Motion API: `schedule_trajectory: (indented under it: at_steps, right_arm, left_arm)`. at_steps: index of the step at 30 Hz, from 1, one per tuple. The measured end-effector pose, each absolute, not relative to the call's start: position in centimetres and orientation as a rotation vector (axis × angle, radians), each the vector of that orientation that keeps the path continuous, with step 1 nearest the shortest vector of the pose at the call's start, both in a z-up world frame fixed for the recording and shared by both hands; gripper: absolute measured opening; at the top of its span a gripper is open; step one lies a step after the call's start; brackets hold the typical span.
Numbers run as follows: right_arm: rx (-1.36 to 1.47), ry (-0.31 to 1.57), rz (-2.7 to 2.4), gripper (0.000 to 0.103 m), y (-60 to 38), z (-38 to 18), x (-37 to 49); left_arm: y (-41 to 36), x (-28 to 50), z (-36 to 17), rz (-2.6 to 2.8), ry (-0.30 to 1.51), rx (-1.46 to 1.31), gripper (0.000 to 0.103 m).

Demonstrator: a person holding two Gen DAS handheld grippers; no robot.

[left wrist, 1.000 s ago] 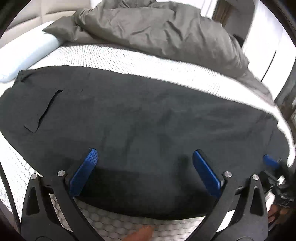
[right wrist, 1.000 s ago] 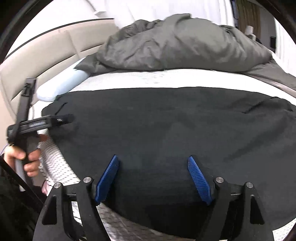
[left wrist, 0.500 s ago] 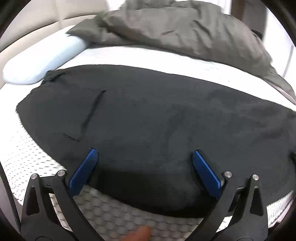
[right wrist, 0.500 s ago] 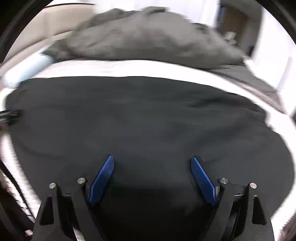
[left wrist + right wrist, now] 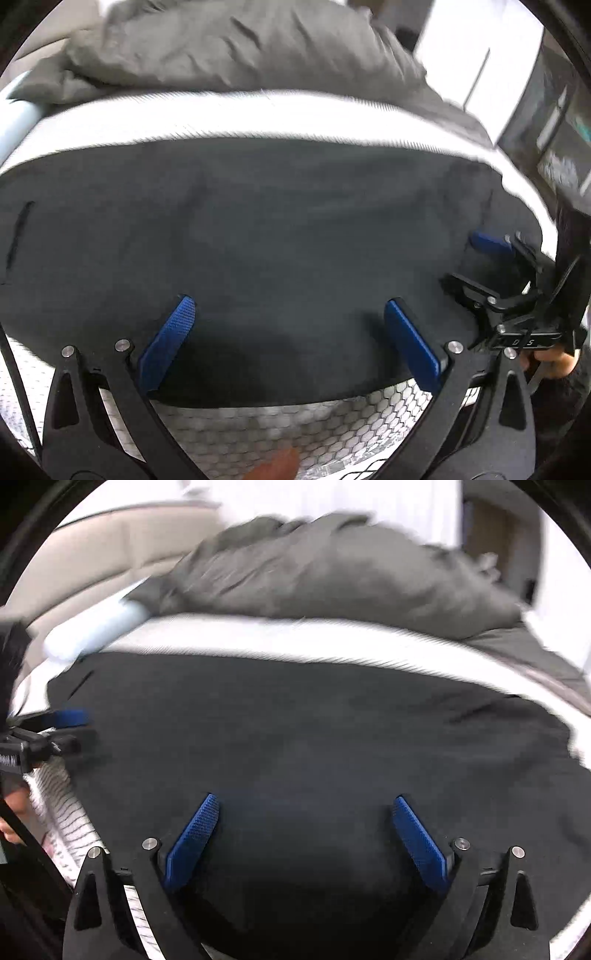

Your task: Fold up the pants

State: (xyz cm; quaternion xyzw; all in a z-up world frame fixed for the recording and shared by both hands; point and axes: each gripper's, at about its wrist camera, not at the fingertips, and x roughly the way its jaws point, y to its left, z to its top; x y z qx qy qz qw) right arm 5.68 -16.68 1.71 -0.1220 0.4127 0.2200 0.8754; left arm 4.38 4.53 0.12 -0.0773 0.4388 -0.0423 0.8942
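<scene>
I am inspecting the black pants [image 5: 280, 221], which are lying spread flat across the white mattress [image 5: 288, 428], filling most of both views. The cloth is matte, dark and mostly smooth, with a thin slit-like pocket line at the far left. The mattress cover is showing a honeycomb quilted texture at its near edge.

My left gripper [image 5: 291, 332] is hovering with its jaws spread wide over the near hem; its 2 blue ribbed pads [image 5: 170, 339] are pinching nothing. My right gripper [image 5: 306, 834] is also over the pants, its jaws opening, with only flat cloth beneath and nothing pinched between the textured blue pads [image 5: 192, 834].

Behind the pants, a crumpled grey duvet [image 5: 332, 572] is heaped on the far side, and a pale blue pillow [image 5: 96, 631] is lying at the far left against a beige padded headboard [image 5: 110, 539].

Both views are motion-blurred, so fine seams are hard to make out. The right end of the pants is cut off by the lens edge. My right hand [image 5: 554, 362] is only partly showing.
</scene>
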Motion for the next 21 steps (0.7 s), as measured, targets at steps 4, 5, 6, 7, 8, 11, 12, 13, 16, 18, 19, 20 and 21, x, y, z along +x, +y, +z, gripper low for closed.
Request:
schedule_trajectory:
  at_steps: [4, 5, 6, 7, 8, 11, 12, 13, 16, 18, 19, 20, 21]
  right_arm:
    - [-0.329, 0.835, 0.405, 0.097, -18.7, 1.9, 5.6]
    - [-0.352, 0.828, 0.342, 0.097, -20.4, 1.9, 5.7]
    - [-0.370, 0.824, 0.267, 0.098, -22.7, 1.9, 6.0]
    - [-0.370, 0.824, 0.205, 0.098, -24.8, 1.9, 6.3]
    - [-0.359, 0.821, 0.148, 0.098, -26.8, 2.0, 6.6]
    - [-0.228, 0.800, 0.099, 0.094, -33.4, 2.8, 6.7]
    - [-0.257, 0.773, 0.026, 0.095, -34.1, 3.0, 6.6]
    - [-0.310, 0.741, -0.073, 0.096, -34.4, 3.1, 6.6]
    - [-0.314, 0.753, -0.123, 0.100, -34.4, 2.8, 7.3]
    - [-0.373, 0.740, -0.123, 0.100, -33.1, 2.8, 7.3]
    - [-0.385, 0.733, -0.109, 0.100, -32.5, 3.2, 7.2]
    - [-0.370, 0.732, -0.080, 0.100, -32.0, 3.6, 7.1]
    - [-0.344, 0.737, -0.050, 0.100, -31.2, 4.2, 7.2]
  left_arm:
    - [4.2, 4.4, -0.1, -0.072, 0.906, -0.098, 0.102]
    - [4.4, 4.3, 0.1, -0.077, 0.904, -0.109, 0.102]
    - [4.6, 4.2, 0.2, -0.076, 0.905, -0.111, 0.102]
    - [4.5, 4.3, 0.3, -0.073, 0.906, -0.111, 0.102]
    - [4.5, 4.3, 0.4, -0.067, 0.907, -0.109, 0.102]
    - [3.3, 5.1, 0.7, -0.051, 0.914, -0.089, 0.102]
    - [3.5, 5.7, 0.7, -0.046, 0.917, -0.085, 0.102]
    - [3.4, 6.0, 0.7, -0.032, 0.921, -0.091, 0.102]
    - [3.5, 6.5, 1.2, -0.008, 0.931, -0.121, 0.102]
    - [3.2, 6.7, 1.9, -0.050, 0.931, -0.154, 0.102]
    - [3.0, 6.8, 2.4, -0.072, 0.927, -0.168, 0.102]
    - [2.6, 7.1, 2.8, -0.090, 0.922, -0.178, 0.102]
    - [2.0, 8.1, 3.4, -0.111, 0.923, -0.175, 0.102]
